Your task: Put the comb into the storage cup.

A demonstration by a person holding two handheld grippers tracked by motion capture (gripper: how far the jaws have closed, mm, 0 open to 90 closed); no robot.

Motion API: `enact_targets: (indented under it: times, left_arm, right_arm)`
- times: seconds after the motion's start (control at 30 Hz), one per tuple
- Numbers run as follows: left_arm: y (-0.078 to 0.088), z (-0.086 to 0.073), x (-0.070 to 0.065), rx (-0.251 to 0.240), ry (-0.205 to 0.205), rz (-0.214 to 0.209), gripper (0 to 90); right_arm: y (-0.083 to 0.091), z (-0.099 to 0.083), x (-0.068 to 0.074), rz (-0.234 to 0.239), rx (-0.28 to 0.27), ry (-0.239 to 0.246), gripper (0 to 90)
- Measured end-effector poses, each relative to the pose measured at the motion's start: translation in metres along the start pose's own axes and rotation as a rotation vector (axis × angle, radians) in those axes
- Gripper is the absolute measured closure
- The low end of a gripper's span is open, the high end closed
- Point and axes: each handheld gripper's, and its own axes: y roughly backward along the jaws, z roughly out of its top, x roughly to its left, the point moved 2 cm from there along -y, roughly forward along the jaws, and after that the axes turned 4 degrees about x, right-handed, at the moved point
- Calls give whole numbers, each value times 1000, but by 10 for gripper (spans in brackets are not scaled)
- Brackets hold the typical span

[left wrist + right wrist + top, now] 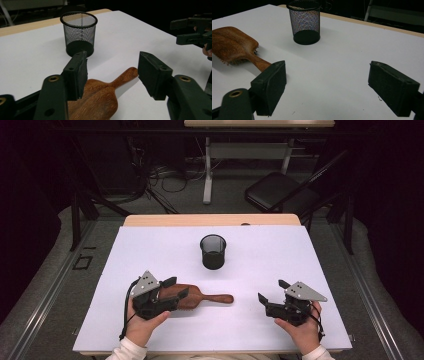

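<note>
Wooden hairbrush (200, 297), smooth oval paddle w/ tapered handle, lies flat near-left on white table (280, 250). Left gripper (172, 290) straddles its head, jaws part-open, not pressing. Right gripper (271, 291) rests near-right, jaws wide, nothing between. Black wire-mesh cup (213, 251), cylindrical, stands upright further back, centre.
</note>
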Motion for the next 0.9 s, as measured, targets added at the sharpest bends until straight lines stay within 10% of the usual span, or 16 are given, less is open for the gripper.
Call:
enact_targets:
  times: [0.47,0.9]
  left_arm:
    - [-41,8,-9,87,-5,1,534]
    - [-85,7,-15,179,90,-11,817]
  right_arm:
    - [-4,-1,-3,15,17,-21,152]
    - [-8,-2,-4,22,22,-28,152]
